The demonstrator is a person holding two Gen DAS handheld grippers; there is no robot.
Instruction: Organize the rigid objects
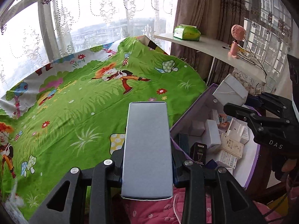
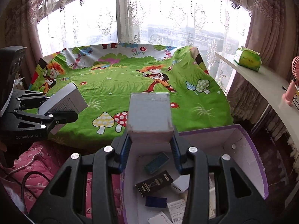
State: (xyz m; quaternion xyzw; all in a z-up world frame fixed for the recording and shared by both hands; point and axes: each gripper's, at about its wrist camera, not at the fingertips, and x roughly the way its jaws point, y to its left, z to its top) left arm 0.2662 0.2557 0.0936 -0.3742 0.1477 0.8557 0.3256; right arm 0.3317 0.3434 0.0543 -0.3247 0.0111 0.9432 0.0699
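Boxes clamped in both grippers above the green cartoon cloth [image 2: 130, 78].
Left gripper [image 1: 147, 160] grasps a tall grey box [image 1: 147, 145]; right gripper [image 2: 150, 143] grasps a squat grey box [image 2: 150, 113]; a purple-edged carton [image 2: 248, 149] of small boxes sits at five o'clock.

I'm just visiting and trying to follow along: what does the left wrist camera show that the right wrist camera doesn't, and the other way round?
Only the left wrist view shows the black cables lying on the white shelf.

Only the right wrist view shows the left end of the green cartoon cloth and the dark patterned curtain beside it.

Both show the left gripper shut on a grey box, the right gripper shut on a second grey box, the purple carton of small boxes, the green tissue pack and the pink fan.
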